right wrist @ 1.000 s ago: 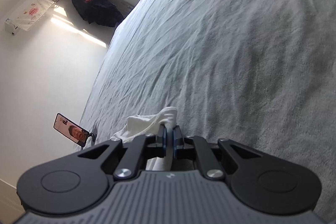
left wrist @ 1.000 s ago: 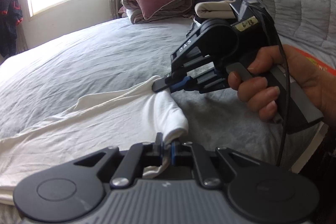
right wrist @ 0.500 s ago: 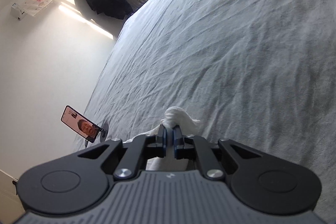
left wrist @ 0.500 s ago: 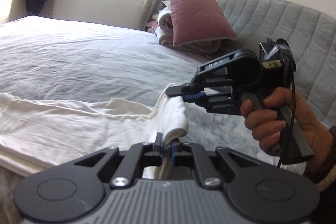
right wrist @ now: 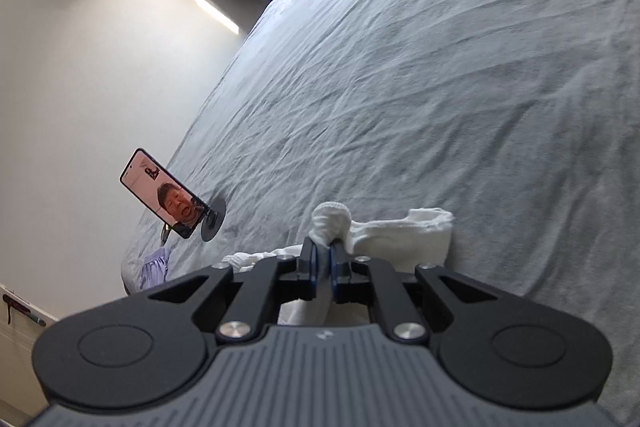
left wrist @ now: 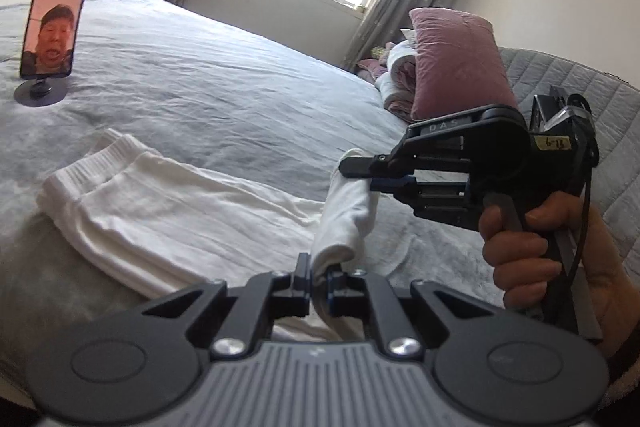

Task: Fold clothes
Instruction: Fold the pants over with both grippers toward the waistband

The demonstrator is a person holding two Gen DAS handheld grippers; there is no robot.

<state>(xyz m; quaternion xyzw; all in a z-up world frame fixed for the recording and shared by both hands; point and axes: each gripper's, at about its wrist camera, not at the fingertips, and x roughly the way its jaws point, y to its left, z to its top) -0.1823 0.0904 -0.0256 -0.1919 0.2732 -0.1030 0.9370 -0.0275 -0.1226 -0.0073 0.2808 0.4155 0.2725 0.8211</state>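
Both grippers clamped on white garment (left wrist: pixel 192 203) lying on grey bed (left wrist: pixel 208 83): left gripper (left wrist: pixel 318 277), right gripper (right wrist: pixel 324 259). Nearby: phone on stand (left wrist: pixel 52 15) (screen lit), pink pillow (left wrist: pixel 456 63).

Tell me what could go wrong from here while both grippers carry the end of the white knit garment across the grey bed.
1. Both the left gripper and the right gripper pinch only a small bunch of the white knit garment, so the fabric might slip out mid-fold.
2. The ribbed end lies loose on the grey bedsheet; dragging could shift or wrinkle it.
3. The phone on its round stand stands near that end; a wide sweep might topple it.
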